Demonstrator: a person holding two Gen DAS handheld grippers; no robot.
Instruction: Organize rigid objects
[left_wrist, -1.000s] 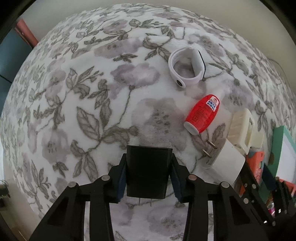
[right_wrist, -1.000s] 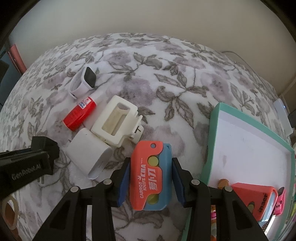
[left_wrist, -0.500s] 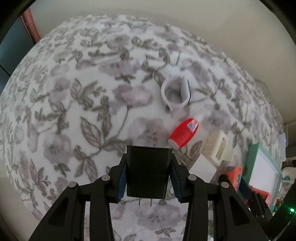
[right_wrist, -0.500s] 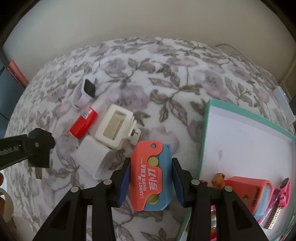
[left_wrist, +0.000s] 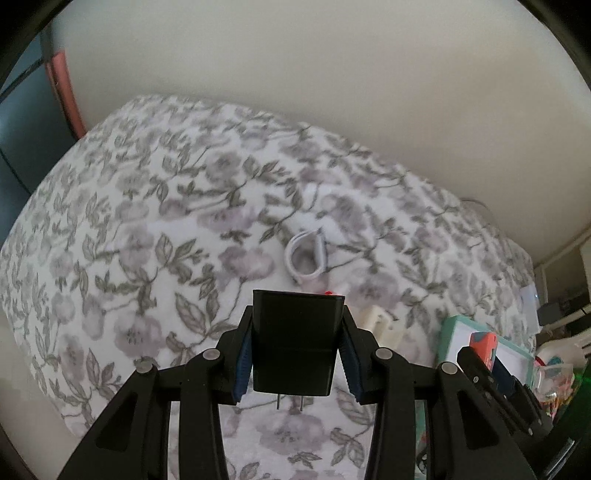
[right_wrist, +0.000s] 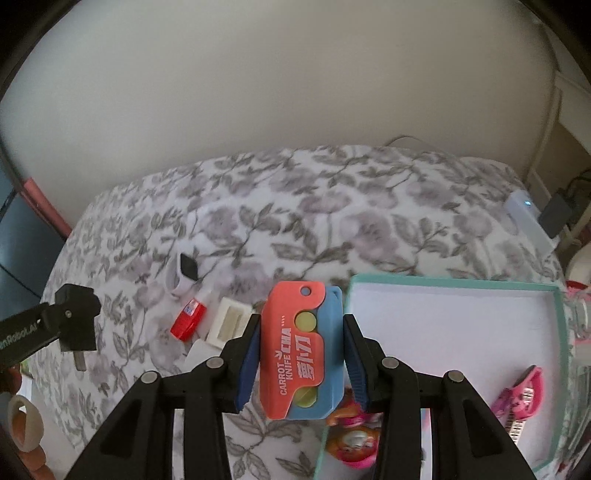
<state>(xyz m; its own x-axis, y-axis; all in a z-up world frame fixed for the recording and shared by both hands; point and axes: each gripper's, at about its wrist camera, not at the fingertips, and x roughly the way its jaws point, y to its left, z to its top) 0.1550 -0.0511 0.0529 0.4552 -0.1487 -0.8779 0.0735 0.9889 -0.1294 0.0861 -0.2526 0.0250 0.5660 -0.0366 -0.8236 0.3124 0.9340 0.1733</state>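
Three loose items, white watch (right_wrist: 183, 275), red bottle (right_wrist: 187, 319), cream holder (right_wrist: 229, 323), beside teal box (right_wrist: 559, 332).

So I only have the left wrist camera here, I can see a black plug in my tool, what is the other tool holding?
Observer: The right tool is shut on a red and blue toy knife, printed "CARROT KNIFE".
Operator: Where is the box from there?
Observer: The teal box sits just right of that knife, its white floor mostly bare.
Operator: Anything already in it?
Observer: Yes, a pink toy lies near its right wall and an orange and pink one at its near corner.
Operator: What is left on the blanket?
Observer: A red bottle beside a cream plastic piece.
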